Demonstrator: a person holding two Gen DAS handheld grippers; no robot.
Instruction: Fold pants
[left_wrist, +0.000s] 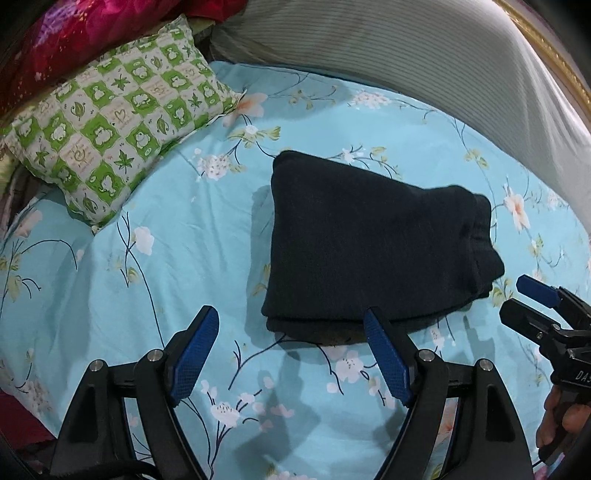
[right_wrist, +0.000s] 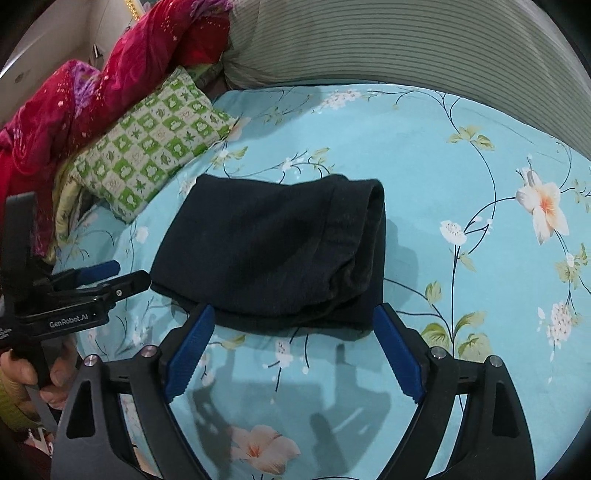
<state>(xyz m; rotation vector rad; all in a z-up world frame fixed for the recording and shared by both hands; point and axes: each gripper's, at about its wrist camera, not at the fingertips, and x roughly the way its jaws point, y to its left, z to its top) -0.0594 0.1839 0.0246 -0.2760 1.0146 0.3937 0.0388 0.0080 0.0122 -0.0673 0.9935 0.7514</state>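
Bright even indoor light from above me, soft multiple shadows of my grippers on the floral bedsheet (right_wrist: 424, 155) at lower centre, strong fisheye bending and dark vignette at frame corners, centre sharp, edges slightly smeared, no glare

The folded black pants (right_wrist: 273, 254) look like soft, matt knit cloth. The light-blue flowered bedsheet (right_wrist: 424, 166) is smooth, thin fabric. The blue fingers (left_wrist: 195, 350) are ridged plastic on matt black plastic arms with shiny metal pins.
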